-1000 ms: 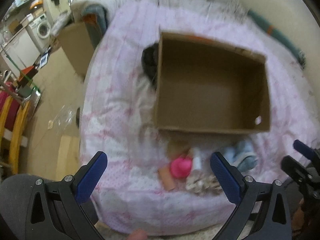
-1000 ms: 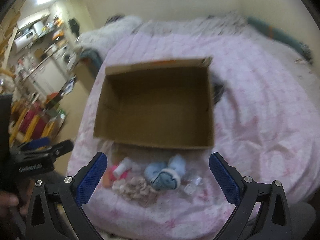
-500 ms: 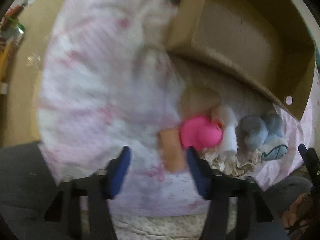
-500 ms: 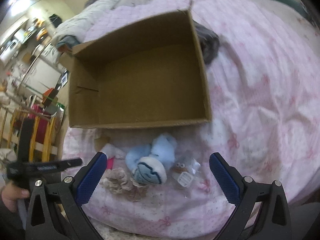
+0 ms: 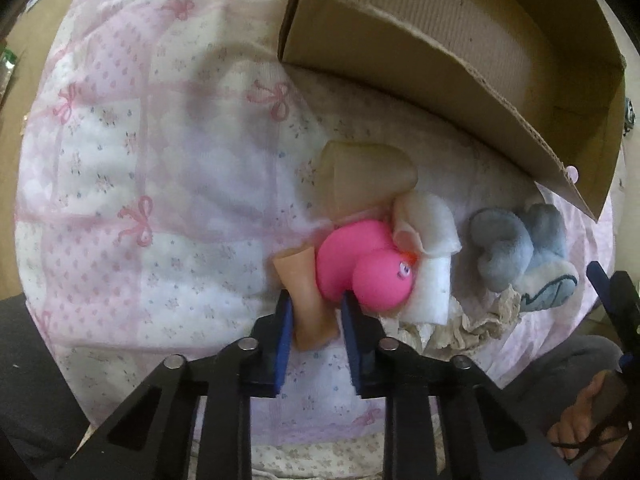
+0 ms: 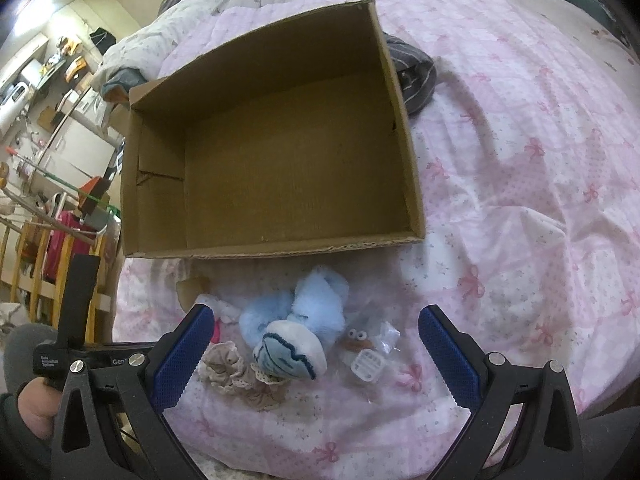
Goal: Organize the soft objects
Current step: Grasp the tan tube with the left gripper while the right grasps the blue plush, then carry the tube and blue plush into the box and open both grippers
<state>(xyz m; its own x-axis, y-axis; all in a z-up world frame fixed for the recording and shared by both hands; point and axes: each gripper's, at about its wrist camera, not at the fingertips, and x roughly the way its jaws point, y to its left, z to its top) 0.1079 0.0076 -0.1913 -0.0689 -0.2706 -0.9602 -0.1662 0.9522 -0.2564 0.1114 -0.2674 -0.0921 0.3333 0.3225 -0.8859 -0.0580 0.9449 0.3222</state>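
The left gripper (image 5: 314, 316) is closing on a peach soft piece (image 5: 306, 300), with a pink duck (image 5: 362, 266) touching at its 2 o'clock; the duck may get dragged. The right gripper (image 6: 314, 356) hangs wide apart over the blue plush (image 6: 294, 330), at 6 o'clock of the empty cardboard box (image 6: 276, 250)

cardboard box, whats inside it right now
Nothing shows inside the cardboard box: the right wrist view sees only its bare brown floor and walls. The strip of floor just behind its near wall is hidden. The soft toys lie outside it on the bedspread.
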